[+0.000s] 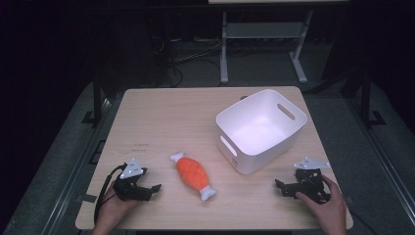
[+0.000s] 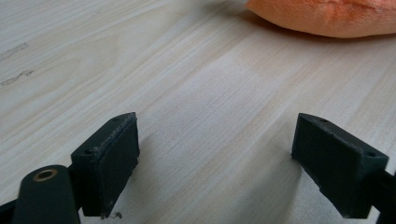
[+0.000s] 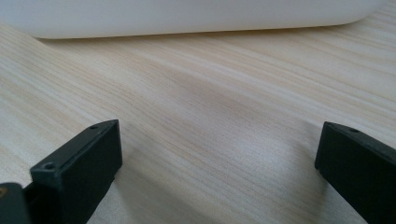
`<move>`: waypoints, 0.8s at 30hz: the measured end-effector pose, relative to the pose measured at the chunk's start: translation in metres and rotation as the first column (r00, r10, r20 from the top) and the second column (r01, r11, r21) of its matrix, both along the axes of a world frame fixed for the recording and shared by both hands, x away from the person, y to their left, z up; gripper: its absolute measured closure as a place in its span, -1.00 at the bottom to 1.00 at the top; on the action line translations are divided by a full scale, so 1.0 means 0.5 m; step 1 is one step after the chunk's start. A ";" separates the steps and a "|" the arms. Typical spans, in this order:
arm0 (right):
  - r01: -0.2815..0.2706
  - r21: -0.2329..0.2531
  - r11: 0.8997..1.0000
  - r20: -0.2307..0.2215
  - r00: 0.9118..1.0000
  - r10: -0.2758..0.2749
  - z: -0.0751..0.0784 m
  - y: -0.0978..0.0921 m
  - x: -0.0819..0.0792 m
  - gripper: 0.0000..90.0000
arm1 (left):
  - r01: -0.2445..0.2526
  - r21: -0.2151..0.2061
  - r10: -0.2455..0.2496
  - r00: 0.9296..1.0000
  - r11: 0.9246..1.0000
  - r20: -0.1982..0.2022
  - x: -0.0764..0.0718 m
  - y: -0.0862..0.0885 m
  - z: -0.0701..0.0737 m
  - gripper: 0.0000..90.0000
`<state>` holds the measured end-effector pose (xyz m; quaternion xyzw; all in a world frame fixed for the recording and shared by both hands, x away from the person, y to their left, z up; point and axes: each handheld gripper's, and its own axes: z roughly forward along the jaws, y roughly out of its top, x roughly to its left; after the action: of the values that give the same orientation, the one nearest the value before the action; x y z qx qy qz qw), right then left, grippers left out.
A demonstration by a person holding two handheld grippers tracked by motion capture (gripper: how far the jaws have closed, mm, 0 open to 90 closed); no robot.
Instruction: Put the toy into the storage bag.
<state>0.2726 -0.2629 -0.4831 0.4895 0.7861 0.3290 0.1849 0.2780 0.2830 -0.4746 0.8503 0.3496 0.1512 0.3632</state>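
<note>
While both hands rest near the front edge of the pale wooden table (image 1: 166, 117) in the high view, the left claw (image 1: 149, 188) sits at the front left with its jaws spread and nothing between them, and the right claw (image 1: 284, 188) sits at the front right, likewise spread and empty. Between them, nearer the left claw, an orange plush toy (image 1: 192, 175) with white ends lies flat on the table at a slant. A white plastic bin (image 1: 262, 128) with slot handles stands upright on the right half of the table, just beyond the right claw and apart from the toy; its inside looks bare. From the left gripper view, the two black jaws stand wide apart low over the wood grain, and the orange toy (image 2: 327, 18) lies ahead at the top right, not touching either jaw. From the right gripper view, the jaws are again wide apart over bare wood, and the bin's white wall (image 3: 187, 16) runs across the top, near but clear of the jaws.
</note>
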 end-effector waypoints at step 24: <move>-0.001 -0.001 1.000 0.002 1.000 0.001 0.000 0.000 0.000 -1.00 | 0.001 0.003 0.000 0.996 1.000 -0.089 0.022 -0.010 0.045 0.99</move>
<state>0.2727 -0.2631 -0.4833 0.4885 0.7864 0.3292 0.1860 0.2888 0.2781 -0.4522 0.8568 0.3650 0.1136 0.3460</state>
